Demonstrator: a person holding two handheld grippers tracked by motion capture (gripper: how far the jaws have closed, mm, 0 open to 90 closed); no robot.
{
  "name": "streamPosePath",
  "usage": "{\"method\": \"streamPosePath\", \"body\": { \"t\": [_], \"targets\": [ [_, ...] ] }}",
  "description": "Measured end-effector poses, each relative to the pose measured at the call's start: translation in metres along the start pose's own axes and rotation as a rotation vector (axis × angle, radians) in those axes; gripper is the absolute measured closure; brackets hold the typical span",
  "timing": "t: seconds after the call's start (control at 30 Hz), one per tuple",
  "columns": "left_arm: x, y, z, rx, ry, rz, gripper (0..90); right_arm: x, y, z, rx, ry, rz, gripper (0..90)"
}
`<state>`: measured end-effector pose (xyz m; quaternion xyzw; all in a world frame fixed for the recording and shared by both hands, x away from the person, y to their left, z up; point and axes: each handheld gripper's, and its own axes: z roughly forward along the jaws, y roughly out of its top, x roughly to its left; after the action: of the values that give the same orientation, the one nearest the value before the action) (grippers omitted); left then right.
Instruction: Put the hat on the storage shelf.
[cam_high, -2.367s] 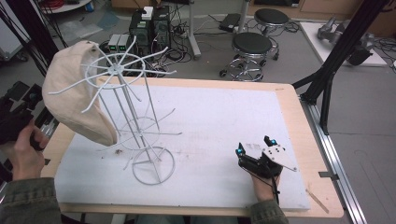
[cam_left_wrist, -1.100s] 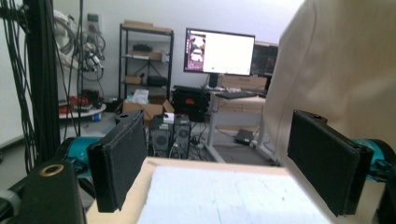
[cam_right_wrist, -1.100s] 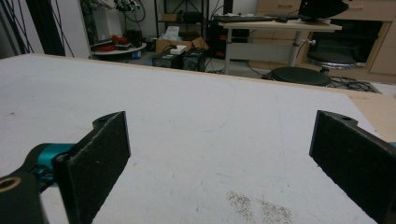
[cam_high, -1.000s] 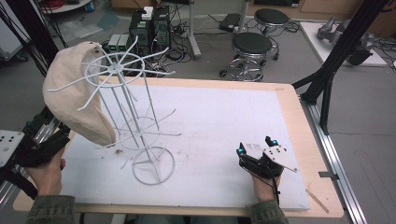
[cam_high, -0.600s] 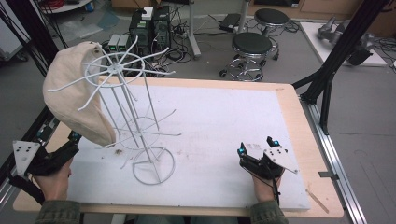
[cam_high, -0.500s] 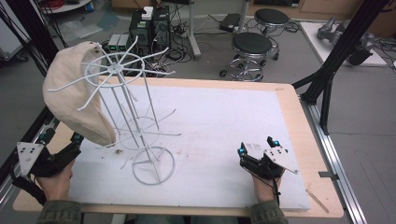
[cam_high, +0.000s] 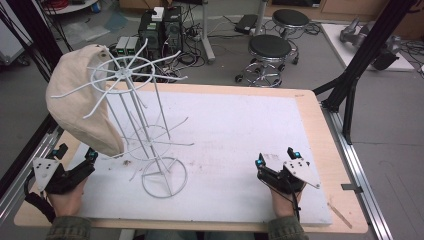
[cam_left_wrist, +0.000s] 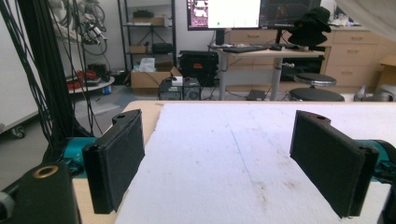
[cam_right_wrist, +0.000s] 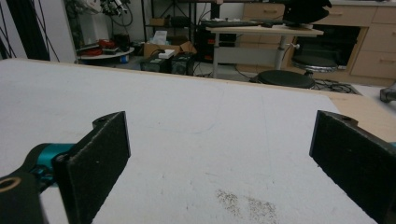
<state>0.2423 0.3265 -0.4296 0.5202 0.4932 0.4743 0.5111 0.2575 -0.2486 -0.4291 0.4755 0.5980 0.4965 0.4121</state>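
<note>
From above, a cream cap (cam_high: 80, 102) hangs on the white wire rack (cam_high: 145, 130) at ten o'clock. The left gripper (cam_left_wrist: 229, 158) gapes, empty (white board beneath); the right gripper (cam_right_wrist: 224, 163) likewise.

The left black two-jaw gripper (cam_high: 75, 159) has been brought in onto the white foam board's (cam_high: 225, 130) near-left corner; its jaws are spread.
</note>
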Motion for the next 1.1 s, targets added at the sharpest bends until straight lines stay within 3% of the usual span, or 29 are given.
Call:
{"method": "streamPosePath", "body": {
  "t": [0.33, 0.63, 0.83, 1.1],
  "targets": [
    [-0.0022, -0.0086, -0.0045, 0.033, -0.013, 0.0, 17.9, -0.0007, -0.001, 0.0001, 0.009, 0.01, 0.013, 4.1],
    [-0.0055, -0.0091, -0.0036, 0.032, -0.023, -0.001, 17.9, -0.0028, -0.0016, 0.0, 0.016, 0.019, 0.014, 4.1],
    [-0.0009, -0.0085, -0.0055, 0.019, -0.01, -0.03, 18.0, -0.0018, -0.002, 0.0002, 0.022, 0.026, 0.017, 4.1],
    [-0.0029, -0.0079, -0.0046, 0.016, -0.038, -0.031, 18.0, -0.0016, -0.0023, 0.0008, 0.023, 0.028, 0.017, 4.2]
  ]
}}
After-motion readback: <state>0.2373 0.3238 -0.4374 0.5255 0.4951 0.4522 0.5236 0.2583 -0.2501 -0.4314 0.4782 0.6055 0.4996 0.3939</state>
